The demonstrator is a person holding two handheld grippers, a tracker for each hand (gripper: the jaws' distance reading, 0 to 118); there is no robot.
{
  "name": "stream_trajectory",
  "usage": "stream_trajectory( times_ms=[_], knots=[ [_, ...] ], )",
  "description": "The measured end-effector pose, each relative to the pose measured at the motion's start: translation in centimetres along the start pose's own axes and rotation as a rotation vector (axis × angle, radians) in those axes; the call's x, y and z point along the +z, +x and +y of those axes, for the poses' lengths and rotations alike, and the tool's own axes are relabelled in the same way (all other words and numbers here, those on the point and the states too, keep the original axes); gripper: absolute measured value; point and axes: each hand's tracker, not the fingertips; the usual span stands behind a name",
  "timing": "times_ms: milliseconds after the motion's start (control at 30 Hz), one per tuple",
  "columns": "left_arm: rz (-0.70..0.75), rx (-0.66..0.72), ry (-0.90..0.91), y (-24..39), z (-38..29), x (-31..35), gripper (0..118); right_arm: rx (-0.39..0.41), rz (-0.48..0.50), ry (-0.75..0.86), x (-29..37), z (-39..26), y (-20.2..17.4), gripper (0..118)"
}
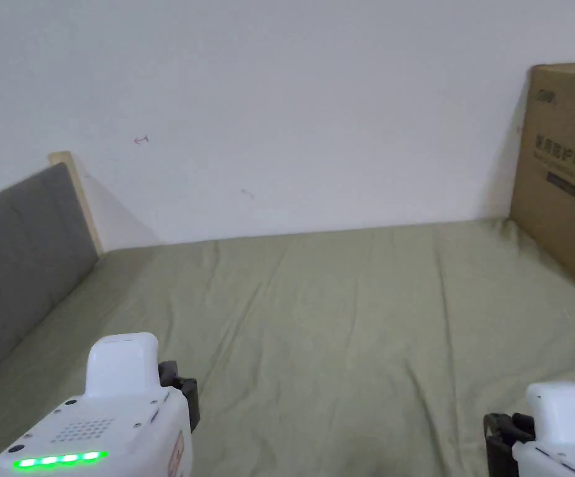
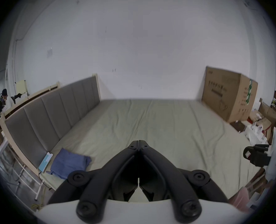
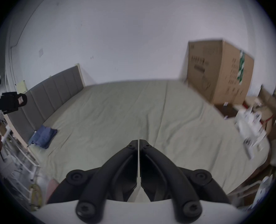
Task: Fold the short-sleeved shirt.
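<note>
At the far left we find the grey padded headboard running along the left edge of the bed. Just beside it, on the near left corner of the green sheet, lies a phone, and touching or nearly touching that, a blue folded garment, which we take to be the short-sleeved shirt. It sits compact and squared, so we judge it either already folded and set aside or waiting to be brought to the middle; we cannot tell which.

Moving right, the left gripper hangs over the near middle of the bed with its jaws pressed together on nothing. The garment lies to its left and slightly nearer, apart from it.

Further right, the right gripper likewise hovers with jaws closed to a thin slit and empty. From it the garment is well apart, across the sheet to the left. We judge both held level and idle as a neutral posture.

At the far right a cardboard box stands against the wall.
</note>
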Motion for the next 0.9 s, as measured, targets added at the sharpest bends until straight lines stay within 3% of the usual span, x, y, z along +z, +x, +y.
stream_trajectory(
  times_ms=[267,433,633,667,733,767,833,867,900],
  knots=[
    [0.031,-0.017,0.232,4.6,1.5,5.1,0,0.078,-0.17,0.36,4.6,4.2,-1.2,2],
    [0.056,-0.021,0.301,5.6,2.0,6.4,0,0.103,-0.175,0.429,6.0,5.4,-1.9,2],
    [-0.002,-0.039,0.298,6.7,1.2,6.6,1,0.077,-0.141,0.44,6.2,5.5,-1.6,4],
    [-0.004,-0.05,0.299,6.9,1.0,6.6,13,0.076,-0.157,0.439,6.1,5.3,-1.4,10],
    [0.0,-0.055,0.296,7.1,1.0,6.6,54,0.069,-0.167,0.436,6.1,5.0,-1.0,31],
    [-0.005,-0.052,0.291,7.0,1.0,6.5,76,0.055,-0.161,0.431,6.1,5.0,-0.7,57],
    [-0.023,-0.028,0.28,6.9,1.0,6.3,89,0.024,-0.152,0.418,6.0,4.9,-0.2,99],
    [-0.033,-0.023,0.27,6.8,1.1,6.2,91,0.013,-0.15,0.405,5.9,4.9,0.0,112],
    [-0.038,-0.017,0.264,6.6,1.1,6.1,91,0.007,-0.147,0.403,5.8,4.8,0.2,114]
  ],
)
